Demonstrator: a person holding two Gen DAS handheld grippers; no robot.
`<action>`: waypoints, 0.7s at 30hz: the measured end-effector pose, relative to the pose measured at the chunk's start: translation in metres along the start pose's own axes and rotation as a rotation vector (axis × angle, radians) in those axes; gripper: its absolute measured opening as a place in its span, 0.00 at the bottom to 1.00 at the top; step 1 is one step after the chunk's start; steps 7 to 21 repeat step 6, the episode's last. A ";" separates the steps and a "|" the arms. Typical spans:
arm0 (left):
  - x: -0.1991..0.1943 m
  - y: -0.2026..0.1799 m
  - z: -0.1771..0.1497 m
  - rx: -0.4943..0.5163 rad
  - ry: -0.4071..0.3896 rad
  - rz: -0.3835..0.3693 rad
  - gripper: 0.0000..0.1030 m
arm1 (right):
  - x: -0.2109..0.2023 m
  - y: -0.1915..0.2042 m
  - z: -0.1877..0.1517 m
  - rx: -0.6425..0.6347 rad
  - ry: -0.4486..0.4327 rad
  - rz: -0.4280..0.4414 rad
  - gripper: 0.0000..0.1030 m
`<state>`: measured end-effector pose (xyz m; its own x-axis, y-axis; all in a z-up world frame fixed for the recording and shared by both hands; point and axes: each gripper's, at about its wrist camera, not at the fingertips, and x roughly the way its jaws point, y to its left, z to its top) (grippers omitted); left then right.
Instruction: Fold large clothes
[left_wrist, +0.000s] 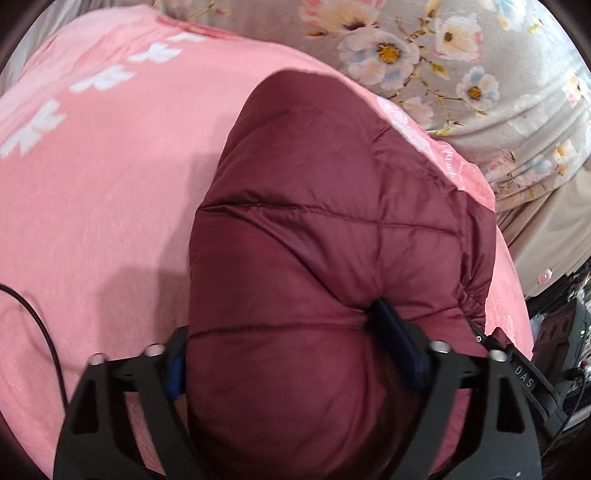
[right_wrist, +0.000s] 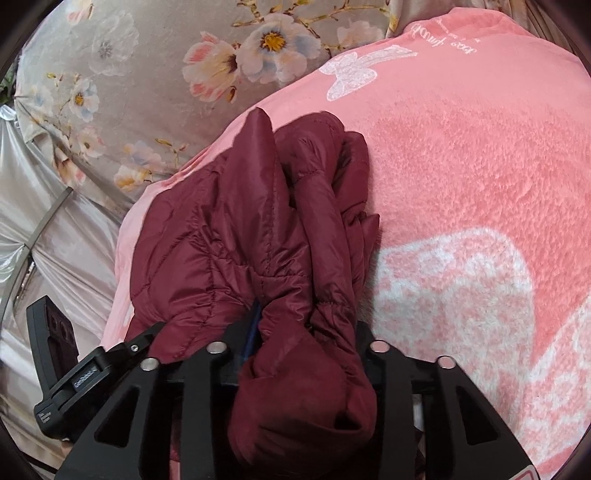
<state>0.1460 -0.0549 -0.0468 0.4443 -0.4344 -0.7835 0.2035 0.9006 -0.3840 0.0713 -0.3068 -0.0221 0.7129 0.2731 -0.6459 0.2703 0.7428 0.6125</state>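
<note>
A dark red quilted puffer jacket (left_wrist: 332, 206) lies on a pink fleece blanket (left_wrist: 110, 177). My left gripper (left_wrist: 288, 343) is shut on a thick padded fold of the jacket, which bulges over the jaws and hides the left fingertip; the blue pad of the right finger (left_wrist: 399, 339) presses into the fabric. In the right wrist view my right gripper (right_wrist: 295, 354) is shut on a bunched, elastic-cuffed part of the same jacket (right_wrist: 236, 236), which drapes over the jaws and hides both fingertips. The rest of the jacket lies crumpled ahead on the blanket (right_wrist: 480, 177).
A grey floral bedsheet (left_wrist: 461, 62) lies beyond the blanket, and shows in the right wrist view (right_wrist: 122, 74) too. Silvery satin fabric (right_wrist: 55, 221) hangs at the left there. A black cable (left_wrist: 40, 325) crosses the blanket at the left. Dark clutter (left_wrist: 561, 332) sits at the right edge.
</note>
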 end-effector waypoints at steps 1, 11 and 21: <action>-0.005 -0.003 0.002 0.017 -0.015 0.004 0.61 | -0.005 0.004 0.002 -0.006 -0.011 0.002 0.23; -0.046 -0.020 0.024 0.111 -0.099 -0.046 0.39 | -0.034 0.039 0.017 -0.092 -0.094 0.002 0.19; -0.046 -0.020 0.024 0.111 -0.099 -0.046 0.39 | -0.034 0.039 0.017 -0.092 -0.094 0.002 0.19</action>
